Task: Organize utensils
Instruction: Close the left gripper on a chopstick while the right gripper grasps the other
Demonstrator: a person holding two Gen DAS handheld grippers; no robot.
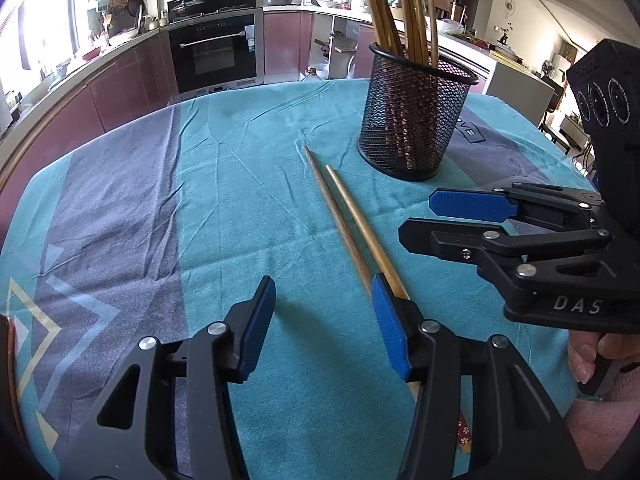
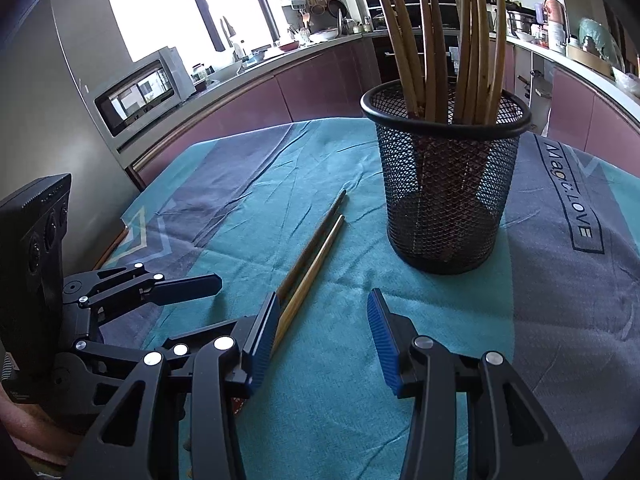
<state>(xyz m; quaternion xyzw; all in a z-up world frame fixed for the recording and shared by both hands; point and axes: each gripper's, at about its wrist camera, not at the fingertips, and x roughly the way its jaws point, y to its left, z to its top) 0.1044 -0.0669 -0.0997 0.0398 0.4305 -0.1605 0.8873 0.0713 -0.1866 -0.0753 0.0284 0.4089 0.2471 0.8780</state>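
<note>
Two loose chopsticks flat on tabletop, awaiting mesh holder; left claw and right claw both apart, empty.

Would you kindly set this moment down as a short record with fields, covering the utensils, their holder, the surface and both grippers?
loose utensils: two brown wooden chopsticks, lying side by side on the cloth, near the holder but apart from it
holder: black wire-mesh cup, upright, holding many wooden chopsticks
surface: teal and grey tablecloth
left gripper: open, nothing between its pads; the loose pair passes under its right finger
right gripper: open, nothing held; the loose pair lies by its left finger
</note>
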